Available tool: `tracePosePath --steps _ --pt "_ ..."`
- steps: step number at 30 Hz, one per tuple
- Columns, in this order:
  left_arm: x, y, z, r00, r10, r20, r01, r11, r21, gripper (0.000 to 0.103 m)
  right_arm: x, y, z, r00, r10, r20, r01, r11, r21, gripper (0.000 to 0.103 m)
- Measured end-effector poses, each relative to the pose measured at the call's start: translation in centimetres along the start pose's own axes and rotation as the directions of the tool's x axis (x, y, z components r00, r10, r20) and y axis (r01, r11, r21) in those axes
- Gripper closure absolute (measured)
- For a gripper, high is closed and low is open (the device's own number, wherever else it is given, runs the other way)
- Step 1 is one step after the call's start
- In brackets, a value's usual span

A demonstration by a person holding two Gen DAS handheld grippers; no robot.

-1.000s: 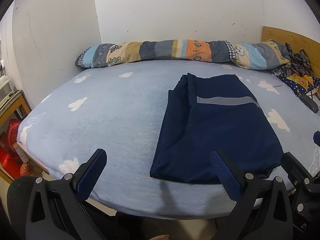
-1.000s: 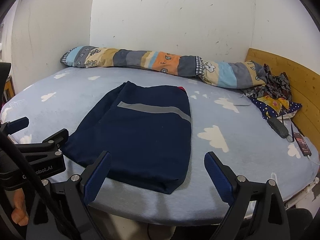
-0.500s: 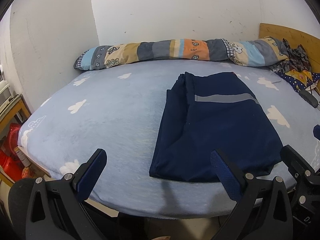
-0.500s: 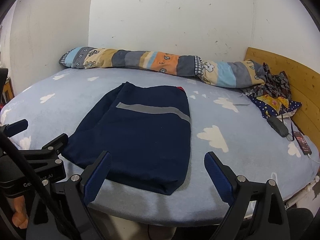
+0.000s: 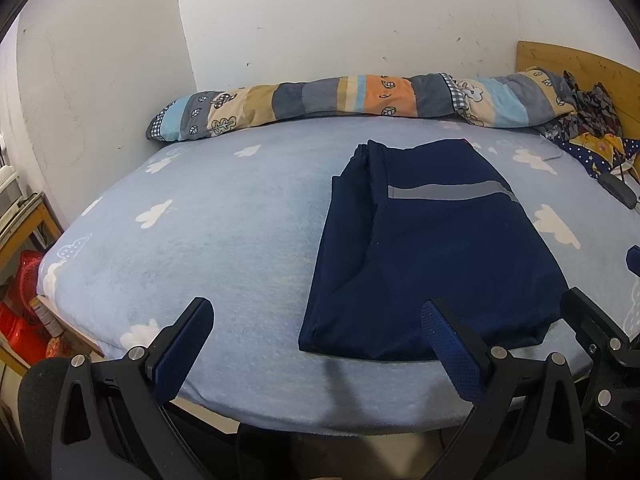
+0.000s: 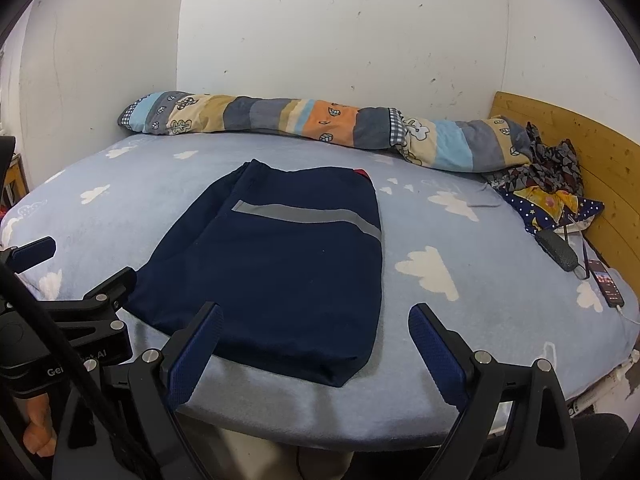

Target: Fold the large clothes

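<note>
We are holding both grippers above the near edge of the bed (image 5: pixel 224 240), a mattress in a pale blue fleece sheet printed with white clouds. The left gripper (image 5: pixel 316 344) is standing with its blue-padded fingers (image 5: pixel 182 346) spread wide and gripping nothing; the right gripper (image 6: pixel 316 344) is likewise holding its fingers (image 6: pixel 434 354) far apart and empty.

The folded navy blue garment with a grey reflective stripe (image 6: pixel 276 264) is lying flat on the bed, its near folded edge just inside the bed's near edge, right in front of the right gripper and ahead-right of the left one. Its far end is reaching toward the middle of the bed, with a small red tab showing at its far right corner.

To the garment's left, the sheet is lying bare all the way to the bed's left edge, giving us wide room there. To its right, a band of sheet is running open until a dark oblong case (image 6: pixel 558 254) and a phone with a lit screen (image 6: pixel 608 284) near the right edge, beside the wooden headboard (image 6: pixel 568 148). A crumpled patterned cloth in dark blue and yellow (image 6: pixel 548 192) is filling the far right corner. A long rolled patchwork quilt in blue, tan, grey and orange (image 5: pixel 360 100) is lining the far edge against the white wall (image 6: pixel 340 32). Past the left edge, a red bag (image 5: pixel 20 304) and a wooden shelf frame (image 5: pixel 36 220) are standing beside the bed.
</note>
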State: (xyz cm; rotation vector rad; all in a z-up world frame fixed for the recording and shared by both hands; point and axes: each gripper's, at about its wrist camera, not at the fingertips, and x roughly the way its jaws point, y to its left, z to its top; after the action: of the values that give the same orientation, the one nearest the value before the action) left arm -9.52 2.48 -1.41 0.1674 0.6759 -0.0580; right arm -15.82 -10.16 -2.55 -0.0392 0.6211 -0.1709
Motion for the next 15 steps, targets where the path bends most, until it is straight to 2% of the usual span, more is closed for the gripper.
tracePosePath --steps 15 --pt "0.42 -0.05 -0.19 1.0 -0.004 -0.022 0.005 1.0 0.031 0.0 0.32 0.21 -0.17 1.0 0.002 -0.018 -0.002 1.0 0.001 0.007"
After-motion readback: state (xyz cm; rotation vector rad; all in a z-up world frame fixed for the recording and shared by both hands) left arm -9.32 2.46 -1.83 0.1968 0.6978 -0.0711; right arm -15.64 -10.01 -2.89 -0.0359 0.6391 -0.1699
